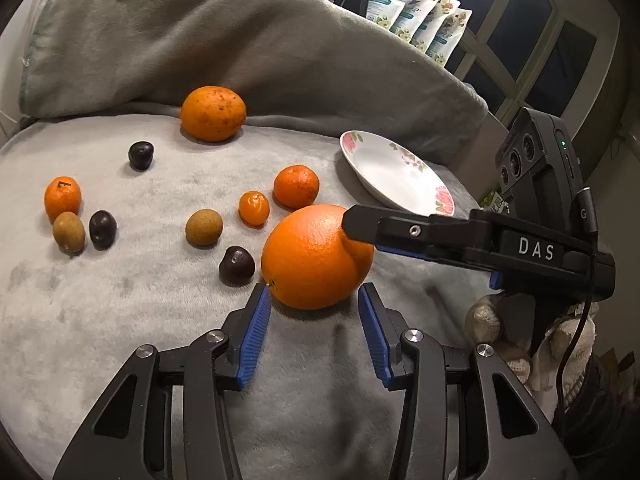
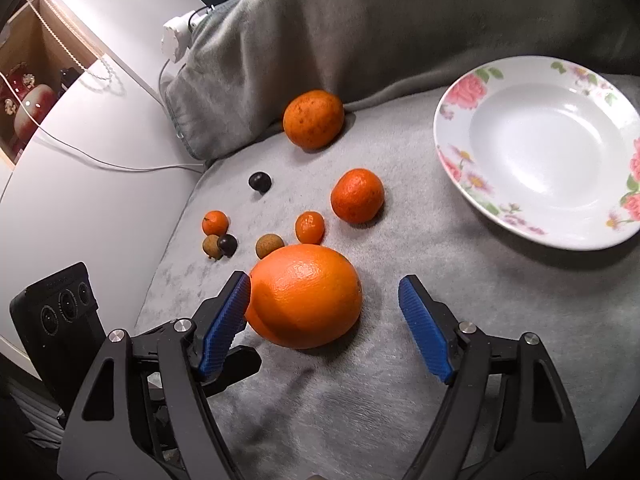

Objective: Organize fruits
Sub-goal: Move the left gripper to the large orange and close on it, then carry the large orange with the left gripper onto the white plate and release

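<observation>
A big orange [image 1: 316, 258] lies on the grey blanket [image 1: 120, 300], also in the right wrist view [image 2: 306, 296]. My left gripper [image 1: 314, 294] is open just in front of it, its left pad touching the fruit. My right gripper [image 2: 324, 288] is open around the orange, its left pad [image 2: 228, 316] against it; one of its fingers [image 1: 384, 228] shows in the left wrist view. A white flowered plate [image 2: 536, 152] lies empty at the right, also in the left wrist view [image 1: 396, 174]. A spotted orange [image 1: 213, 113], mandarins [image 1: 296, 186], a kumquat [image 1: 254, 208], brown fruits [image 1: 204, 227] and dark fruits [image 1: 237, 266] are scattered.
A grey blanket bulge [image 1: 220, 40] rises behind the fruit. Flowered pouches [image 1: 420, 12] and a window stand at the back right. A white surface with a cable [image 2: 100, 160] borders the blanket on the left in the right wrist view.
</observation>
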Demonstrator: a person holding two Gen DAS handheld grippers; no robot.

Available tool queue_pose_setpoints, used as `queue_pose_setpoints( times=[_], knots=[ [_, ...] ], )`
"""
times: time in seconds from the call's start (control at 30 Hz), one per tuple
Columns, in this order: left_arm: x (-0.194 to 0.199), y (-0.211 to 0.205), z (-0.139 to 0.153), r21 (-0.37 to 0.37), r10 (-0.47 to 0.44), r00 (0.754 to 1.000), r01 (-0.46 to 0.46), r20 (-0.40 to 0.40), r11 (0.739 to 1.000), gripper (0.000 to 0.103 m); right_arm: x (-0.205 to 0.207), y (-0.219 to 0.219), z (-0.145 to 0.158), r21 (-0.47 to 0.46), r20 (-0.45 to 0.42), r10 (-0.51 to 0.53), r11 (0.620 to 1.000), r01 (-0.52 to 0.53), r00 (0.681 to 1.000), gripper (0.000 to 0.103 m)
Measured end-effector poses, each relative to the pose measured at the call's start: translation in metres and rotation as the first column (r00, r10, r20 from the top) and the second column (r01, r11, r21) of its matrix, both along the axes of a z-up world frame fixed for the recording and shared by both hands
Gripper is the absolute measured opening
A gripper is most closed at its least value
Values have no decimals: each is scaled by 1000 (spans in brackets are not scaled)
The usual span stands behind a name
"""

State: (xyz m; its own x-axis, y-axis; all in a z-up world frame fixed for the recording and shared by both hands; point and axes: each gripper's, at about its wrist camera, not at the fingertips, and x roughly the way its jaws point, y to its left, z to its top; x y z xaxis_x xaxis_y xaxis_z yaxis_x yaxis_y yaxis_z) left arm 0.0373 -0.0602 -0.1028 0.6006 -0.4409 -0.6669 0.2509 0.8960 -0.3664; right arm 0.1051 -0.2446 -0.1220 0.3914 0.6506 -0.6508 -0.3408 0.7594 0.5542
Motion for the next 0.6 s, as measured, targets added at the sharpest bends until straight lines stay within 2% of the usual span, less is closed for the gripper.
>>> queue_pose_setpoints(
  times=[0.17,0.33,0.6],
  knots=[
    [2,-2,-2,-1,-9,1000,9,-1,1000,37,1,6,-2,4,-5,23,1000,-23,1000,79],
    [2,-4,-3,14,-6,1000,6,4,1000,36,2,11,-6,37,-32,54,998,-52,998,69],
    [-1,-12,2,54,-14,1000,13,18,998,36,-1,12,-3,28,-19,56,998,-55,998,69]
  ],
)
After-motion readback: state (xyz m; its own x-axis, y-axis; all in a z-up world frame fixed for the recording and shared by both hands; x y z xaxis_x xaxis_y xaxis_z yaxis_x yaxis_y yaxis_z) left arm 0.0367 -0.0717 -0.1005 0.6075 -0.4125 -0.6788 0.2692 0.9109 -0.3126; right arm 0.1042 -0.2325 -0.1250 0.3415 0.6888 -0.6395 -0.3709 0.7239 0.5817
